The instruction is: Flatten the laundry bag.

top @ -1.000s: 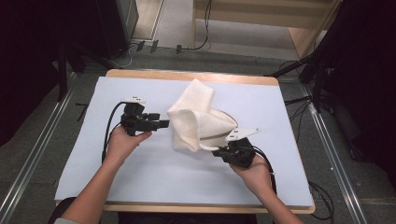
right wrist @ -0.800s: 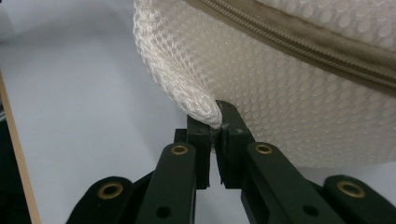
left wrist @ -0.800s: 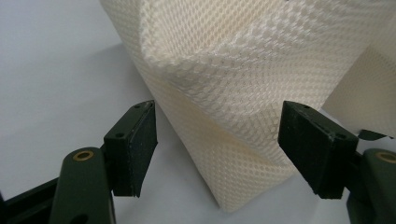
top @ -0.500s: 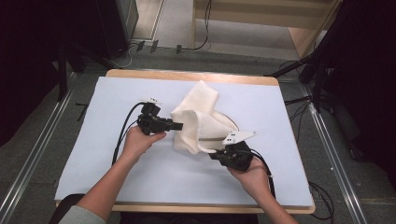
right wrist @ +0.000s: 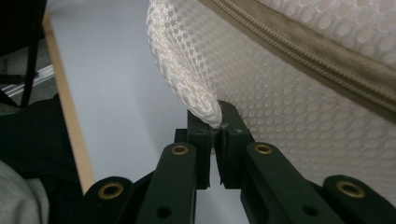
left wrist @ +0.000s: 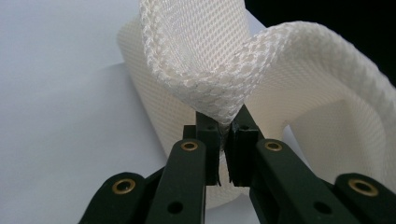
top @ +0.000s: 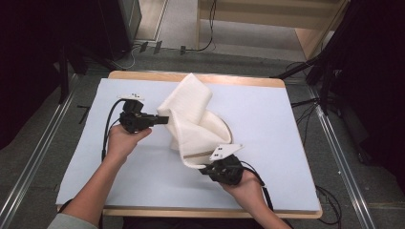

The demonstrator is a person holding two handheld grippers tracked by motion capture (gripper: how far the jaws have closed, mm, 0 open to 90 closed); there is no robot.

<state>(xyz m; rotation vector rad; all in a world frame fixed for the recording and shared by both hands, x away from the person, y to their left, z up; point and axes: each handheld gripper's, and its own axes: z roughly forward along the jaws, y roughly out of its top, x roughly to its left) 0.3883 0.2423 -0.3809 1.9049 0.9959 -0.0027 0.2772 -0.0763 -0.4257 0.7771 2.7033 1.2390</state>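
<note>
A: Where's the mesh bag (top: pixel 193 121)?

B: Lifted in a twisted fold over the middle of the bench (top: pixel 267 119).

A: And the grippers?

B: The left gripper (top: pixel 162 119) is clamped on the bag's left edge; the right gripper (top: pixel 204 168) pinches its near corner beside the tan zipper (right wrist: pixel 299 44).

Grey floor (top: pixel 286 52) w/ cables, wood shelf (top: pixel 305 19) behind.

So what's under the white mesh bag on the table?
Under the white mesh bag lies the pale blue table cover. Whatever sits beneath its folds or inside it is hidden.
</note>
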